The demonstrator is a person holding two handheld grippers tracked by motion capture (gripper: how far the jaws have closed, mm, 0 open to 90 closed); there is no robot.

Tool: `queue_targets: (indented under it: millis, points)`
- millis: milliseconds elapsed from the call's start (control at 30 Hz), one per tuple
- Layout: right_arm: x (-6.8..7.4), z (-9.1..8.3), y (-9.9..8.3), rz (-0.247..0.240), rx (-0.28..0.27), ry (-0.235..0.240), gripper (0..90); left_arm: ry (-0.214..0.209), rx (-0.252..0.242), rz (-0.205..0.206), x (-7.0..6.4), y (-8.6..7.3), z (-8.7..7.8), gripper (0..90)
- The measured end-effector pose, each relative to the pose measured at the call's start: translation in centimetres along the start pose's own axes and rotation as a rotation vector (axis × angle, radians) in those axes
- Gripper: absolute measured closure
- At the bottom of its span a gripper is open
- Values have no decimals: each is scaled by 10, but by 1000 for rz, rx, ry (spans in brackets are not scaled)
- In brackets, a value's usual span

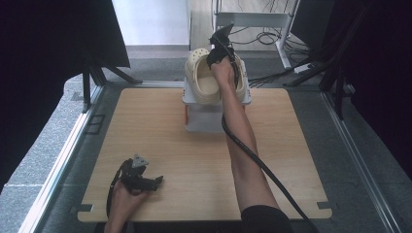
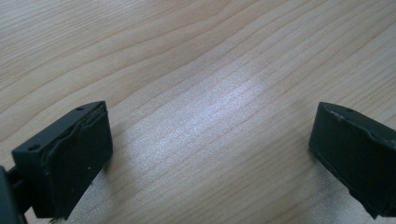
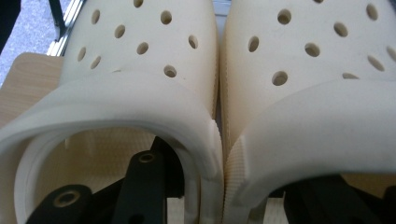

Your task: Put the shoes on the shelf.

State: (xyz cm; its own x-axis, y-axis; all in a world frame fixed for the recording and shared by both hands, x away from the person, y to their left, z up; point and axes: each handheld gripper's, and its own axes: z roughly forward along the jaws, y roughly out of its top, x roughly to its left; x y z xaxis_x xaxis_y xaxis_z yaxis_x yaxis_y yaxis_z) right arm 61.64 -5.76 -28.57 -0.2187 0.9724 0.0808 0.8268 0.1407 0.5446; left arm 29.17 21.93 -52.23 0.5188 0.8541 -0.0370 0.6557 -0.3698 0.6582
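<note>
So there's a pair of cream clogs sitting side by side on a white box at the far middle of the wooden worktop. In the high view their long axis runs away from the person: toes with the vent holes point toward the far edge, heel openings face back toward the near side. They're lined up parallel, inner sides pressed together along the whole length in the right gripper view, where you get the left clog and the right clog from behind the heels.

The right gripper is reached way out over the clogs. One black jaw sits down inside the heel opening of one clog and the other jaw inside the other, so the two touching inner walls are between them. I can't tell if the jaws are actually squeezing those walls or just around them.

The left gripper is parked near the front left corner of the worktop, well apart from the clogs, jaws spread wide with bare wood between them.
</note>
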Motion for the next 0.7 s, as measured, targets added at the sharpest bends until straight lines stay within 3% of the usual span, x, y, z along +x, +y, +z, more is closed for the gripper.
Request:
queue_targets:
  millis: [167,233,333,367,700]
  points:
    - [-5,1,-5,-50,-34,14,541,-1,0,0,0,0,0,0]
    - [-5,-4,-8,-98,-59,29,437,-1,1,1,0,0,0,0]
    - [-5,-9,-9,-122,-80,32,373,-1,1,1,0,0,0,0]
    - [-6,-12,-11,-159,-85,51,334,-1,1,1,0,0,0,0]
    - [-11,-25,-22,-272,-77,107,194,-1,1,1,0,0,0,0]
